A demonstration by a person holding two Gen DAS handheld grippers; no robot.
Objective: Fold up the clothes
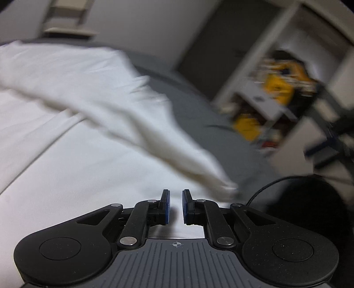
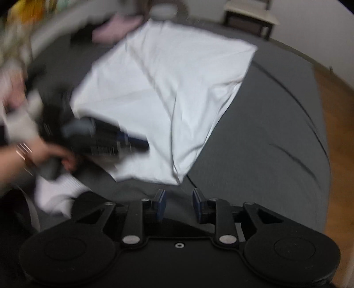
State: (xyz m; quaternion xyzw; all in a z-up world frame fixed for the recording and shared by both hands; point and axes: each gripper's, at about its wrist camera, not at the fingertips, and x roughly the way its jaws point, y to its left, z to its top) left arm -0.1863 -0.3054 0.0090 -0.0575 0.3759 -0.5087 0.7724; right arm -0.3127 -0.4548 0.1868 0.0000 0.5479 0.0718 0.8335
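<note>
A white garment [image 2: 168, 88] lies partly folded on a dark grey bed [image 2: 265, 133], one side lapped over the middle. In the left wrist view the same white garment [image 1: 66, 110] fills the left, with a raised fold running diagonally to a corner [image 1: 227, 188]. My left gripper [image 1: 176, 206] hovers low over the white cloth, open by a narrow gap with nothing between its blue pads. My right gripper [image 2: 179, 206] is open over bare grey sheet, just short of the garment's near corner [image 2: 177, 177]. The left gripper [image 2: 110, 137] appears blurred over the cloth's left edge, held by a hand [image 2: 44, 155].
Pink and dark clothes [image 2: 115, 28] lie at the bed's far left. A small table [image 2: 250, 17] stands beyond the bed, wood floor [image 2: 336, 110] to its right. A white shelf with yellow items [image 1: 276, 88] and a black cable [image 1: 265, 190] sit right of the bed.
</note>
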